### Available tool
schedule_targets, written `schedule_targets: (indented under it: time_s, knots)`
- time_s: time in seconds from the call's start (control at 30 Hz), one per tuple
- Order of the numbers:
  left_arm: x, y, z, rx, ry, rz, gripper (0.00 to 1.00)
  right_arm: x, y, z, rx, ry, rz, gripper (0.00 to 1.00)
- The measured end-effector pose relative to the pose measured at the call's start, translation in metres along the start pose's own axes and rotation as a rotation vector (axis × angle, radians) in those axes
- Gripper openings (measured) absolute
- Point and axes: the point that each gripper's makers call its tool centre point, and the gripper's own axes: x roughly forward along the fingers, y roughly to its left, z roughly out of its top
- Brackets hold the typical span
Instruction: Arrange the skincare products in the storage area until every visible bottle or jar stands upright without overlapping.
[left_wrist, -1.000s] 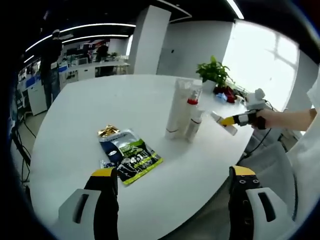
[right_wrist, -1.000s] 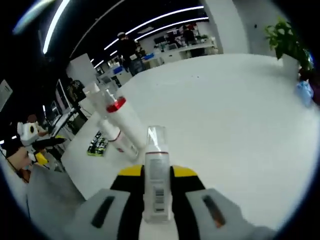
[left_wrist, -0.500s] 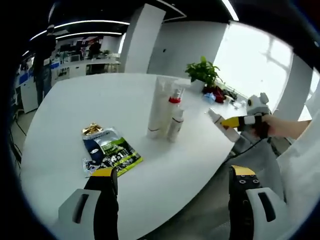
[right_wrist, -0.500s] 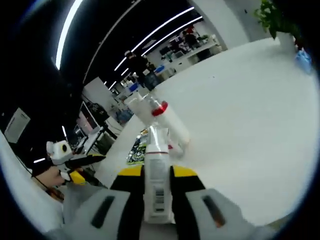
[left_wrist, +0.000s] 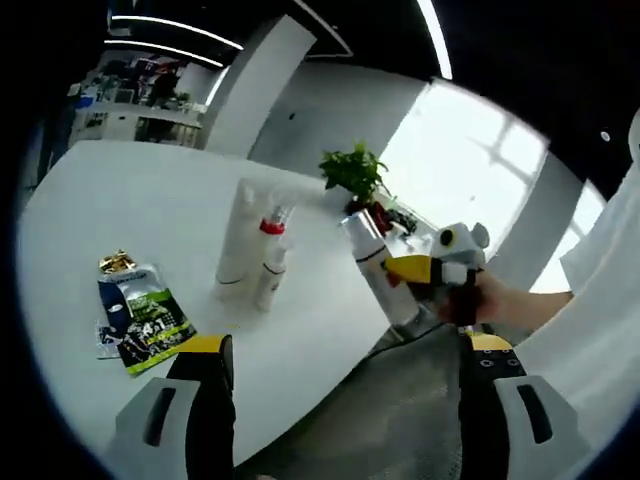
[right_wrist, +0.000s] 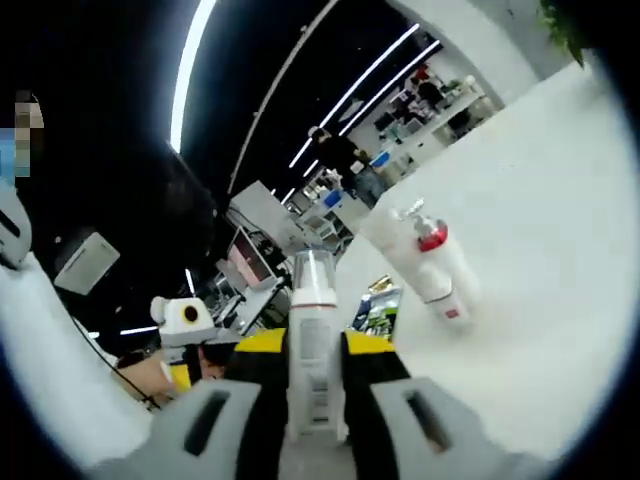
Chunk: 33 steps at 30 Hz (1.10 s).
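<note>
My right gripper (right_wrist: 314, 352) is shut on a white pump bottle (right_wrist: 313, 330) with a clear cap, lifted off the table. In the left gripper view that bottle (left_wrist: 374, 265) hangs tilted by the table's near edge, with the right gripper (left_wrist: 412, 272) clamped on its lower end. A tall white tube (left_wrist: 238, 240), a red-collared spray bottle (left_wrist: 270, 226) and a small white bottle (left_wrist: 268, 282) stand together on the white table (left_wrist: 120, 200). That cluster (right_wrist: 432, 262) stands mid-right in the right gripper view. My left gripper (left_wrist: 345, 350) is open and holds nothing, off the table's edge.
Flat sachet packets (left_wrist: 138, 314) lie on the table left of the standing bottles, and the sachets (right_wrist: 375, 310) also show beside the cluster. A potted plant (left_wrist: 352, 170) stands at the far edge. A hand holds the left gripper (right_wrist: 185, 340). Office desks lie beyond.
My right gripper has carried the white bottle closer to the left gripper and raised it more upright. Both cameras have swung, and the left one has pulled back from the table.
</note>
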Motion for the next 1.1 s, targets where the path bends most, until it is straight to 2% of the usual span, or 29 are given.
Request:
schedule_targets:
  time_s: [0.2,0.33,0.43,0.57,0.87,1.1]
  knots:
    - [-0.001,-0.024,0.012,-0.044,-0.055,-0.095,0.87,0.006,0.028,-0.003,0.027,-0.019,0.094,0.19]
    - [-0.002,-0.037,0.023,-0.071,-0.092,-0.154,0.74,0.008,0.05,-0.002,0.056,-0.045,0.172,0.19]
    - [-0.004,-0.049,0.036,-0.099,-0.149,-0.213,0.65,0.008,0.066,-0.001,0.08,-0.068,0.231,0.19]
    - [-0.007,-0.062,0.046,-0.118,-0.194,-0.27,0.52,0.008,0.081,-0.006,0.077,-0.053,0.289,0.19]
    - [-0.009,-0.077,0.056,-0.131,-0.235,-0.333,0.33,0.003,0.099,-0.015,0.076,-0.022,0.355,0.2]
    - [-0.01,-0.08,0.055,-0.116,-0.223,-0.339,0.25,-0.001,0.108,-0.015,0.07,-0.021,0.393,0.2]
